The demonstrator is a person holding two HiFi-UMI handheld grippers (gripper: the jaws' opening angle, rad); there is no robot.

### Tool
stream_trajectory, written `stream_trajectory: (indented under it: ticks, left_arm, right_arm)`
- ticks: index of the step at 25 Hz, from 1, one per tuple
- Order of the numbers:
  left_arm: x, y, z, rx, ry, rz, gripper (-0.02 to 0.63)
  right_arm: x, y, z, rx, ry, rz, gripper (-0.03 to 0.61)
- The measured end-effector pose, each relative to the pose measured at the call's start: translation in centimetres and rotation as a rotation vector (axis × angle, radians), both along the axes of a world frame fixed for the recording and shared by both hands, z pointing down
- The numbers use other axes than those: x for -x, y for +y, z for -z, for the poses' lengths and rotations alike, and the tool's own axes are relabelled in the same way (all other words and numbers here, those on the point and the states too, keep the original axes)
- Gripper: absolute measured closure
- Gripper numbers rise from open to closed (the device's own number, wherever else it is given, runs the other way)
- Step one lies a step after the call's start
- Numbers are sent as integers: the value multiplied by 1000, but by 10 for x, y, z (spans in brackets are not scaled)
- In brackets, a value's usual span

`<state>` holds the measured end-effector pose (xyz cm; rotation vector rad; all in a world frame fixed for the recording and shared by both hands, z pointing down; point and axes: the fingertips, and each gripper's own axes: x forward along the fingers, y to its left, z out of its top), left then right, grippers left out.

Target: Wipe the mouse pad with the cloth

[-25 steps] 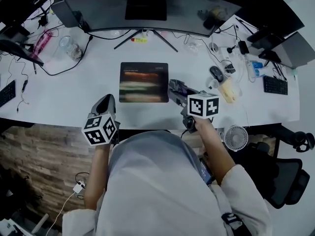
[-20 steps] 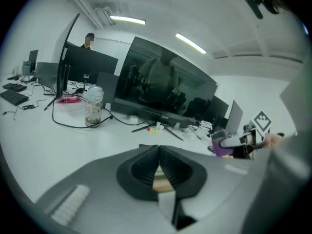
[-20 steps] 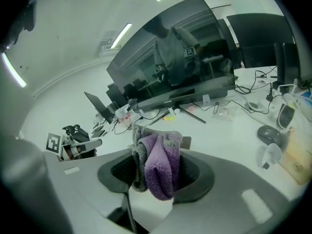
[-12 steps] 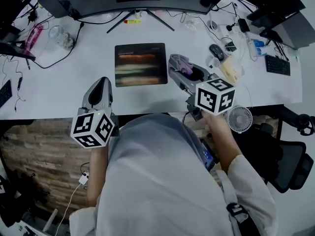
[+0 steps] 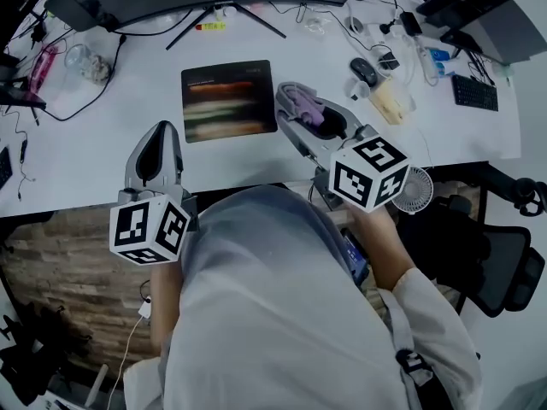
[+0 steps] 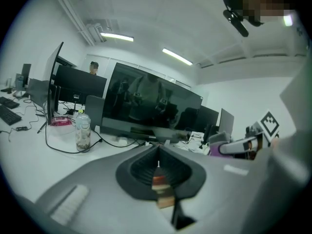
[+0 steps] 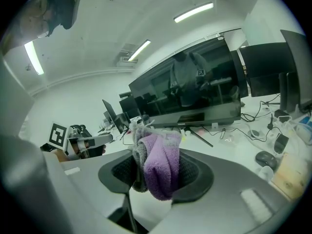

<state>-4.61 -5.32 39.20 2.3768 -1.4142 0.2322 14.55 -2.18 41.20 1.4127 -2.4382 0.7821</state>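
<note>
The dark mouse pad (image 5: 228, 99) lies flat on the white desk (image 5: 102, 156) in front of the monitor. My right gripper (image 5: 291, 98) hovers just right of the pad, shut on a bunched purple and grey cloth (image 5: 303, 107). The cloth (image 7: 158, 165) hangs between the jaws in the right gripper view. My left gripper (image 5: 161, 130) is held over the desk's front edge, left of and nearer than the pad, shut with nothing in it. Its jaws meet in the left gripper view (image 6: 157, 152), where the right gripper (image 6: 240, 145) also shows. The pad is hidden in both gripper views.
A curved monitor (image 7: 195, 89) on a splayed stand (image 5: 224, 17) spans the back. A jar (image 5: 87, 61) and cables lie back left. A mouse (image 5: 362, 71), a yellowish packet (image 5: 391, 101) and a keyboard (image 5: 474, 92) sit to the right. A small fan (image 5: 416, 190) hangs at the front edge.
Both grippers have risen toward the head camera, their marker cubes looming larger. The right one still holds the cloth beside the pad's right edge. The head view has shifted.
</note>
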Motion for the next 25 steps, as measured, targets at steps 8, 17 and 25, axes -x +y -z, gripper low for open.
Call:
stream_trajectory:
  ticks: [8, 17, 25]
  left_arm:
    - [-2, -1, -1, 6, -6, 9, 614]
    - [-6, 4, -7, 8, -22, -2, 614]
    - [-1, 7, -9, 2, -38, -1, 614]
  right_arm:
    - [0, 3, 8, -9, -15, 17, 393]
    - [5, 4, 14, 1, -27, 30, 392]
    - [6, 8, 7, 29, -31, 29, 391]
